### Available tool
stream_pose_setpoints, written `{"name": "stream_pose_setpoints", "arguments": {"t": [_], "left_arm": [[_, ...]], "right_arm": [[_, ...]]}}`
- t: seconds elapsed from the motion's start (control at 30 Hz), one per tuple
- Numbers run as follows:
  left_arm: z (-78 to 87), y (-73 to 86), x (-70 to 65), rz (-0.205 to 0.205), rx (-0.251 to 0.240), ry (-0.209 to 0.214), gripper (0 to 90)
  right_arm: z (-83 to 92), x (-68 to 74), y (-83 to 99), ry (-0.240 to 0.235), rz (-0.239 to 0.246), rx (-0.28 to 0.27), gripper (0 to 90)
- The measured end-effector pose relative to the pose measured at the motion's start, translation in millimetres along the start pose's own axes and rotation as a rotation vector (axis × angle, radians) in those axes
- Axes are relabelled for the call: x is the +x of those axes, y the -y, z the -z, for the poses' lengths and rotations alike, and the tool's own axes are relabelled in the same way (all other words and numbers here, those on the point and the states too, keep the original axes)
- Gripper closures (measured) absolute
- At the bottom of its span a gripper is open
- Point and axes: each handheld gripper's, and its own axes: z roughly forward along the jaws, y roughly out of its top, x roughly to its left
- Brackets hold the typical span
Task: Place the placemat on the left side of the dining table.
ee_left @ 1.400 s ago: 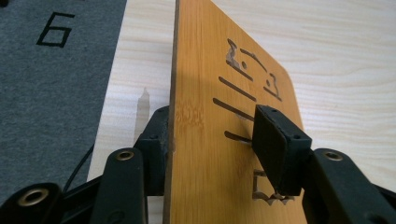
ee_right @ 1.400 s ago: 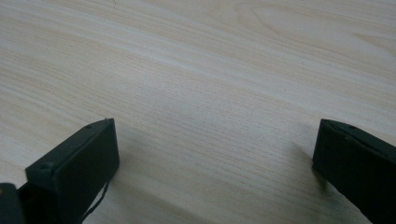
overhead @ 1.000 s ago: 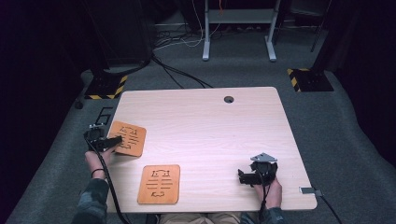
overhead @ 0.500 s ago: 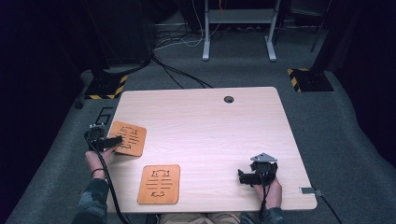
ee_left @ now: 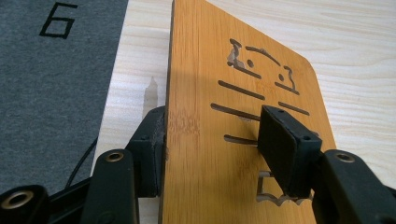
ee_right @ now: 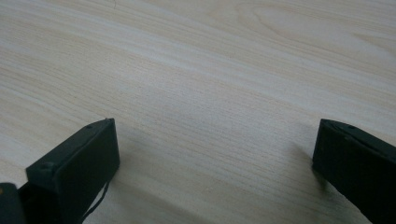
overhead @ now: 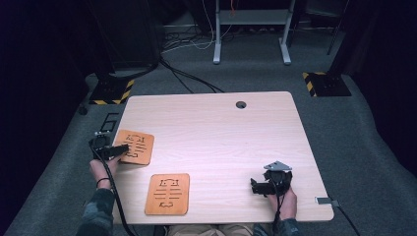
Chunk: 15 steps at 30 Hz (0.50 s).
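Note:
Two flat bamboo boards with cut-out slots lie on the pale wooden table (overhead: pixel 221 132). One board (overhead: pixel 135 146) (ee_left: pixel 205 140) is at the table's left edge, and my left gripper (overhead: pixel 117 149) (ee_left: pixel 215 140) is shut on its near end, one jaw under it and one pad (ee_left: pixel 280 144) on its top face. The second board (overhead: pixel 167 193) lies flat near the front edge, with no gripper touching it. My right gripper (overhead: pixel 259 187) (ee_right: pixel 215 154) rests at the front right with its jaws wide open over bare tabletop.
A round cable hole (overhead: pixel 241 104) sits near the table's far edge. A small metal bracket (overhead: pixel 327 200) sticks out at the front right corner. Grey carpet (ee_left: pixel 51 93) lies just beyond the left edge. A metal stand (overhead: pixel 251 29) and striped bases (overhead: pixel 322 83) stand behind the table.

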Motion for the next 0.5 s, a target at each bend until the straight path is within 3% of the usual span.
{"name": "stream_pose_setpoints", "arguments": {"t": [0.5], "left_arm": [[-6.1,1.9,3.8,0.008,0.023,0.006,42.8]], "right_arm": [[0.0,0.1,0.0,0.000,0.001,-0.001,0.0]]}}
